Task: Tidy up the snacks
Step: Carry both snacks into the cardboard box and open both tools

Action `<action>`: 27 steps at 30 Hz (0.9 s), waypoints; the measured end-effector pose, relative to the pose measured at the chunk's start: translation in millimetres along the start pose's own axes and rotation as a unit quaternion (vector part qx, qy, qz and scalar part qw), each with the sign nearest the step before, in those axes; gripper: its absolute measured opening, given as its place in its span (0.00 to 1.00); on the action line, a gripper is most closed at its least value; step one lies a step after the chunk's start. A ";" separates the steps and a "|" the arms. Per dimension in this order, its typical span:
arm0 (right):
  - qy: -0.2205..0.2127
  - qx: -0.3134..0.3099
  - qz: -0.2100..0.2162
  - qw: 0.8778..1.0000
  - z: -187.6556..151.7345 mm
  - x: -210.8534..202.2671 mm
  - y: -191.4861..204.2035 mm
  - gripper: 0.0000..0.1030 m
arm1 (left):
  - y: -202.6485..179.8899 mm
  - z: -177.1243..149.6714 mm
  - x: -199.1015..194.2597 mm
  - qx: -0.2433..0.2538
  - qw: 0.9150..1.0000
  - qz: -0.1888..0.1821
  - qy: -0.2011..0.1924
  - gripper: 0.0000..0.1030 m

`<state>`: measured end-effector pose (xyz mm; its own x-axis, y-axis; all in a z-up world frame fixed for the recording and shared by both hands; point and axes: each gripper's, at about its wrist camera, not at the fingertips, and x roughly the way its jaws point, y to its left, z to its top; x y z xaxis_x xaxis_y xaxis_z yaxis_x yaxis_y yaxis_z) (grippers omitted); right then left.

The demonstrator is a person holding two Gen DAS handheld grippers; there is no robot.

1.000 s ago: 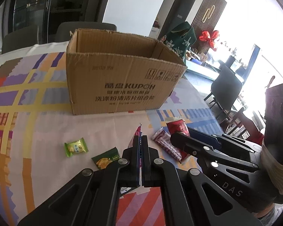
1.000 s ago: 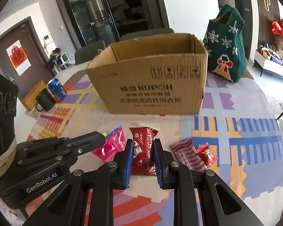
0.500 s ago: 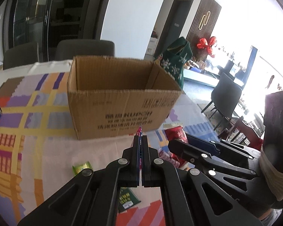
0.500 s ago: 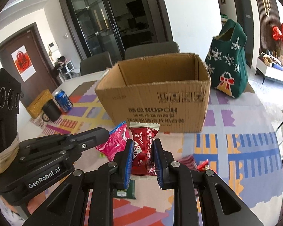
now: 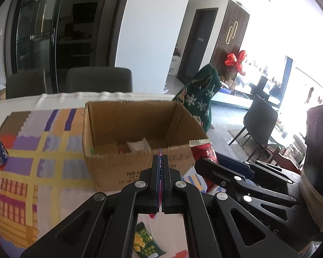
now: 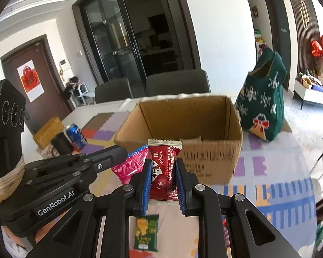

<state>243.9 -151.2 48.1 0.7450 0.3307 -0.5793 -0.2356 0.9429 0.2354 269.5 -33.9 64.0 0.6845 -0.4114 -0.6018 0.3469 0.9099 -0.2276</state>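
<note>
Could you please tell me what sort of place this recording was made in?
Most likely a home's dining and living area: upholstered dining chairs stand at a table with a patchwork tablecloth, glass sliding doors lie behind, and a red paper decoration hangs on a door.

Both grippers risen, box interior (image 5: 140, 129) now visible
</note>
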 end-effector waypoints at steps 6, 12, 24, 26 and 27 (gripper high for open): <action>-0.013 -0.008 0.003 1.000 24.9 3.4 2.0 0.22 | 2.0 23.3 2.0 0.006 1.000 0.004 -0.010 0.02; -0.019 -0.014 0.007 1.000 48.4 11.4 2.1 0.22 | 5.8 49.1 8.4 0.014 1.000 0.012 -0.017 0.02; -0.017 -0.014 -0.008 1.000 88.3 38.7 -5.1 0.22 | 19.1 90.9 34.9 0.016 0.999 0.030 -0.012 0.02; -0.008 -0.016 -0.014 1.000 90.1 46.7 -7.2 0.22 | 20.8 92.4 40.1 0.024 0.999 0.045 -0.006 0.02; -0.005 -0.014 -0.015 1.000 90.4 50.2 -8.7 0.22 | 22.8 93.0 42.8 0.024 0.998 0.055 -0.003 0.02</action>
<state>339.7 -146.3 87.5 0.7578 0.3012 -0.5787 -0.2302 0.9534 0.1949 366.3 -35.7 104.3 0.7236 -0.3104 -0.6165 0.3000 0.9458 -0.1241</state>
